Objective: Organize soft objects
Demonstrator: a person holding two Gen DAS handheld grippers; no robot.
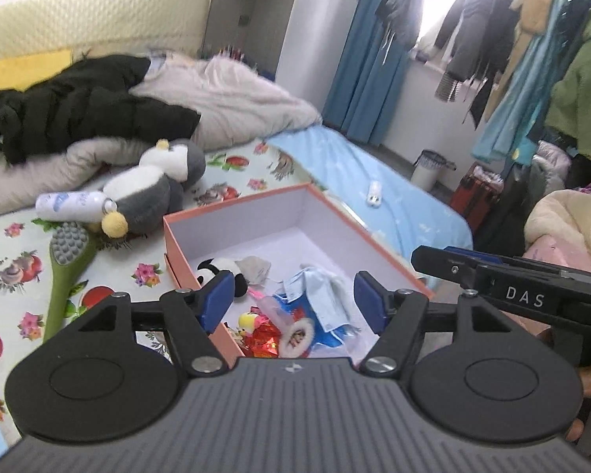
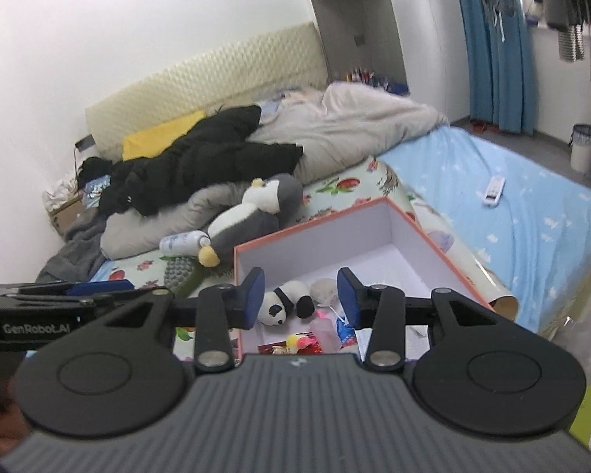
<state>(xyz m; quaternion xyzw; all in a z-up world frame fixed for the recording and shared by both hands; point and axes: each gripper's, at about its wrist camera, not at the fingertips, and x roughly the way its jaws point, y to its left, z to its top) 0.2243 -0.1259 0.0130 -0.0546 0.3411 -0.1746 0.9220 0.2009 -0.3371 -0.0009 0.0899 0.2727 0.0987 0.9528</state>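
Note:
An open orange box (image 1: 232, 203) (image 2: 311, 224) with a white inside sits on the bed. In it lie a small panda plush (image 1: 220, 268) (image 2: 283, 301), a grey pouch (image 1: 256, 270), a light blue cloth (image 1: 323, 295) and several small colourful toys (image 1: 264, 331). A big grey and white penguin plush (image 1: 157, 193) (image 2: 252, 213) lies on the bed behind the box. My left gripper (image 1: 293, 301) is open and empty above the box's near end. My right gripper (image 2: 301, 297) is open and empty above the box, over the panda.
A white bottle (image 1: 69, 205) (image 2: 183, 241) and a green massage brush (image 1: 65, 272) (image 2: 181, 272) lie left of the box. A black jacket (image 1: 78, 106) and beige duvet (image 1: 224, 98) fill the bed's head. A white remote (image 2: 494, 191) lies on the blue sheet. Clothes hang at the right.

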